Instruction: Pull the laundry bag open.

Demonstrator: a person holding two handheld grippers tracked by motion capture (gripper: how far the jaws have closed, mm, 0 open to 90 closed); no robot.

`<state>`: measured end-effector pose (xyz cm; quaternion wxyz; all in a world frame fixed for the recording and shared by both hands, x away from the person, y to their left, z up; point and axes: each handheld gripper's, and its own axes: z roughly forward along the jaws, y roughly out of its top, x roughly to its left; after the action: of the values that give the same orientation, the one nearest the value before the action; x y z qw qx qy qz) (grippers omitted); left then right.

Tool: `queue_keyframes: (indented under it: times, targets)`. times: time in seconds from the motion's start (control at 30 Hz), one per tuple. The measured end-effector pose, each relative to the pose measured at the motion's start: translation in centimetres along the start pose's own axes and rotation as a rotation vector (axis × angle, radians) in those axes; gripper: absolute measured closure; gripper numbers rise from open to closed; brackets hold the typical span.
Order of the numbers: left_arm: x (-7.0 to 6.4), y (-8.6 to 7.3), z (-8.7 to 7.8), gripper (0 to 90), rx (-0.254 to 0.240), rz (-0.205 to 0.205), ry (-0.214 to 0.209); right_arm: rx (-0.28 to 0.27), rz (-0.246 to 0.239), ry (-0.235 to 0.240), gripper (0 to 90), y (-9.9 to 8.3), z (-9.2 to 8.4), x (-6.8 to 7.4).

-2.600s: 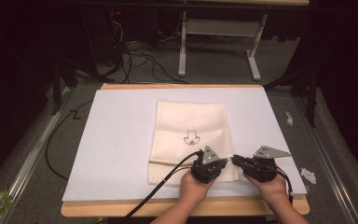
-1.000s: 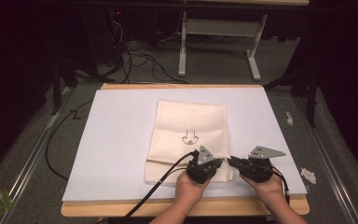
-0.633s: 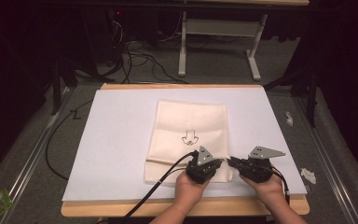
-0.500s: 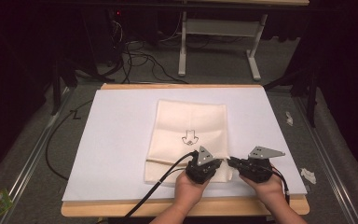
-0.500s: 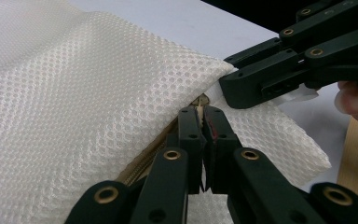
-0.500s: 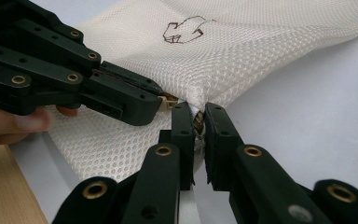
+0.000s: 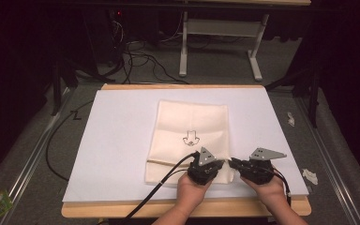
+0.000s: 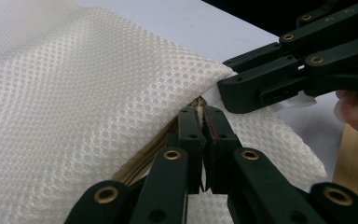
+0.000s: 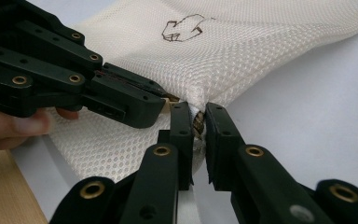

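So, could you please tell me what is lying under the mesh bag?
The mesh bag lies on a white sheet, which covers a wooden table. Whatever is beneath or inside the bag is hidden. Both grippers, left and right, pinch its near zipper edge.

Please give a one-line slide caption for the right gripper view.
Right gripper pinches the mesh bag at its corner beside the left gripper.

Left black linkage-arm gripper with brass-ringed rivets, grey three-cornered top plate, thick black trailing cable, right black gripper alike, bare forearms, no sleeves visible
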<state>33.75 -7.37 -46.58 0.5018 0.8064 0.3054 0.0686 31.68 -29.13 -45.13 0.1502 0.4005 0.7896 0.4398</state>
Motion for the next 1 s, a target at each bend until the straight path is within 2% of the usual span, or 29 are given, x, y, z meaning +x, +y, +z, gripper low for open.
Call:
queue_keyframes:
  times: [0.57, 0.73, 0.83, 0.93, 1.0]
  targets:
    - [-0.04, 0.12, 0.14, 87.3, -0.024, -0.016, 0.007, -0.024, 0.018, -0.011, 75.8, -0.30, -0.22, -0.21]
    - [-0.04, 0.21, 0.05, 87.3, -0.026, -0.012, 0.007, -0.021, 0.010, -0.016, 82.6, -0.16, -0.38, -0.15]
    - [-0.05, 0.15, 0.14, 87.3, -0.022, -0.005, 0.012, -0.019, -0.005, -0.024, 84.3, -0.05, -0.40, 0.02]
    - [-0.07, -0.01, 0.15, 87.3, -0.019, 0.003, 0.019, -0.019, 0.002, -0.022, 85.0, -0.01, -0.40, -0.09]
    - [0.02, -0.13, 0.21, 87.4, -0.020, -0.009, 0.018, -0.015, 0.000, -0.024, 85.2, 0.01, -0.35, -0.07]
